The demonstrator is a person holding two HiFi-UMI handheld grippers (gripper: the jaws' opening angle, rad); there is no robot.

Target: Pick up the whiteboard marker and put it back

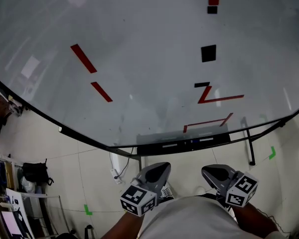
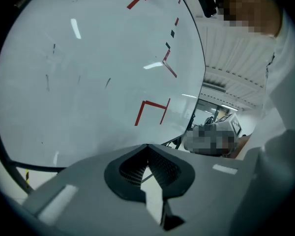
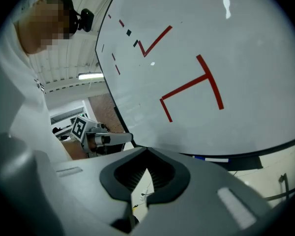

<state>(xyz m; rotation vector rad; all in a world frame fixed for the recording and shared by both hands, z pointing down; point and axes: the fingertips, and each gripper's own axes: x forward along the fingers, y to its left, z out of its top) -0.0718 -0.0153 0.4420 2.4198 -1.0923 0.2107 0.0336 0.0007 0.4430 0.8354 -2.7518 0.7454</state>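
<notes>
You hold the left gripper (image 1: 163,167) and right gripper (image 1: 207,171) low against your body, each with its jaws closed together on nothing. Ahead stands a whiteboard (image 1: 139,59) marked with red tape lines (image 1: 83,58). The whiteboard marker (image 1: 207,140) lies in the tray (image 1: 184,147) under its lower edge, apart from both grippers.
</notes>
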